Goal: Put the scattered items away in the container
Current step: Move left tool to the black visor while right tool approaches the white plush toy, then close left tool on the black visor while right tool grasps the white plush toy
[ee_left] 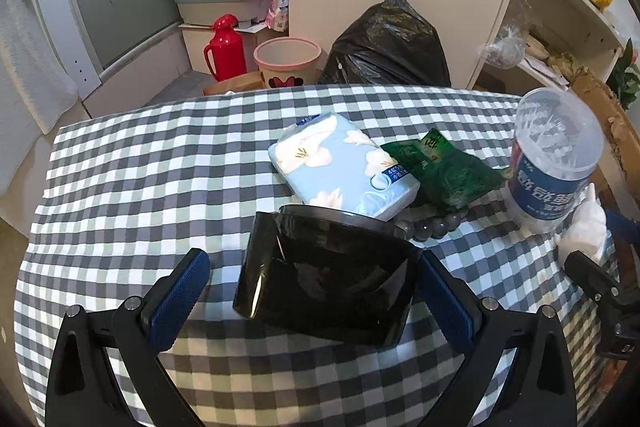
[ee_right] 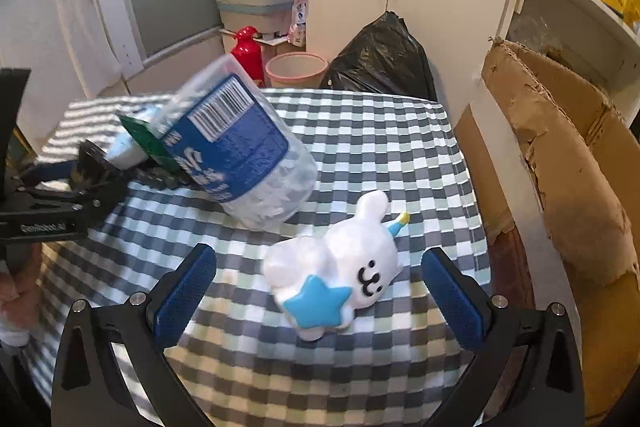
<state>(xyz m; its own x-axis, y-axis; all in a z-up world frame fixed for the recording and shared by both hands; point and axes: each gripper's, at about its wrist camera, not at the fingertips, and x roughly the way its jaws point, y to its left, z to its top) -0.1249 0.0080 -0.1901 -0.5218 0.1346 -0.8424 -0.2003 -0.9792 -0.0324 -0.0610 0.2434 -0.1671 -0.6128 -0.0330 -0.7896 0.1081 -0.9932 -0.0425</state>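
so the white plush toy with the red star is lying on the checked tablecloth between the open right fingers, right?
Not quite: the star on the white plush toy is blue, not red. The right wrist view shows it lying on the checked tablecloth between the open right gripper fingers.

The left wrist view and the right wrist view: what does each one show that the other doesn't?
Only the left wrist view shows the black container clearly, between the open left tool, plus grey beads. Only the right wrist view shows the cardboard box and the whole white toy between the open right tool. Both show the checked tablecloth, tissue pack, green packet and clear jar.
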